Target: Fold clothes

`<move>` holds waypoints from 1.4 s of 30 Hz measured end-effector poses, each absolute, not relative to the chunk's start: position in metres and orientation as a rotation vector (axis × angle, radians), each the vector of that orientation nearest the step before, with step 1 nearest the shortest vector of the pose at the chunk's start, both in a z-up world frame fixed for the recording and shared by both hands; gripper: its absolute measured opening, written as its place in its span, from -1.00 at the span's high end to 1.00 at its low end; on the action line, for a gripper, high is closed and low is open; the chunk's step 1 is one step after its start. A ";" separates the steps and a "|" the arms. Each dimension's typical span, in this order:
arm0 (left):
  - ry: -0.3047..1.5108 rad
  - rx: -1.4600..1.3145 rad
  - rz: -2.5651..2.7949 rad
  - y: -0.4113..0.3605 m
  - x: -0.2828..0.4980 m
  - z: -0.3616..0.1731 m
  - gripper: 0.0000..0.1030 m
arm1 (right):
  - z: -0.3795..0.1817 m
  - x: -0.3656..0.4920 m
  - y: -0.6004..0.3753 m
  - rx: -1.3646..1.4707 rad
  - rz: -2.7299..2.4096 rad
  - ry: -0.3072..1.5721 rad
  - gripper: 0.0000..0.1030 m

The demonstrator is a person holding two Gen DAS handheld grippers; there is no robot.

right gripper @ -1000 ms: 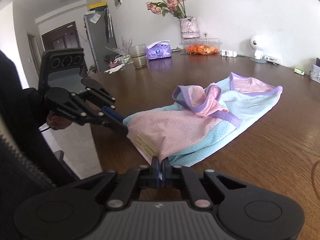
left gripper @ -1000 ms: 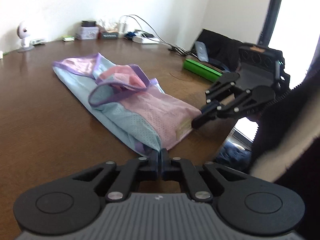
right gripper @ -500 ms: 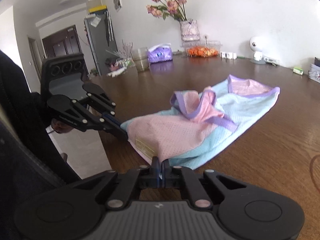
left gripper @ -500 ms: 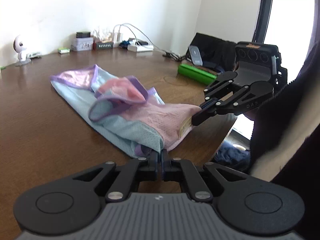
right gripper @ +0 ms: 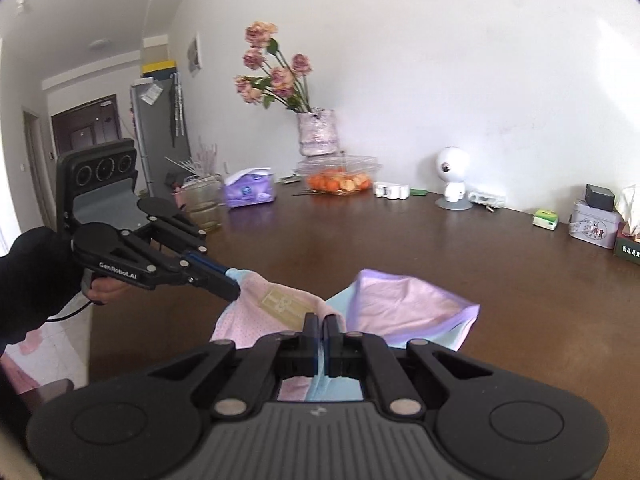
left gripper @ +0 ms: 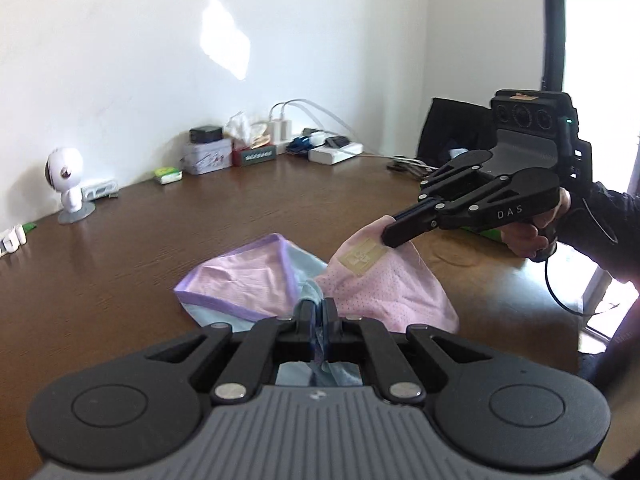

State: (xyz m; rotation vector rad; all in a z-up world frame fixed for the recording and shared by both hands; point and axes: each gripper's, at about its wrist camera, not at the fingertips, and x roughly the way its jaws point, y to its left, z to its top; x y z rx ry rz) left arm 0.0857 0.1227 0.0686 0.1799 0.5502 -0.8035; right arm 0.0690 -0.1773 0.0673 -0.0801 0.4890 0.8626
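Now | left tongs [left gripper: 319, 312] + right tongs [right gripper: 320, 326]: both clamped on garment [left gripper: 384, 284] | its hem lifted between them

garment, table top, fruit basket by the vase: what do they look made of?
Garment: thin knit mesh, likely synthetic sportswear; tiny perforation dots, soft drape, purple binding at the edges.
Table: dark brown wood or wood-look veneer, semi-gloss; grain lines and soft reflections show, and which of the two I can't tell.
Fruit basket: looks like clear plastic or thin wire; too small to settle.
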 end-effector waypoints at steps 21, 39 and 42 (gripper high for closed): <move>0.789 0.077 -0.717 0.110 0.071 0.029 -0.09 | 0.020 0.082 -0.159 -0.067 0.849 0.697 0.45; 0.749 0.100 -0.732 0.113 0.048 0.035 -0.39 | 0.028 0.052 -0.176 -0.069 0.808 0.657 -0.07; 0.731 0.122 -0.756 0.113 0.045 0.033 -0.61 | 0.027 0.045 -0.179 -0.096 0.821 0.656 -0.18</move>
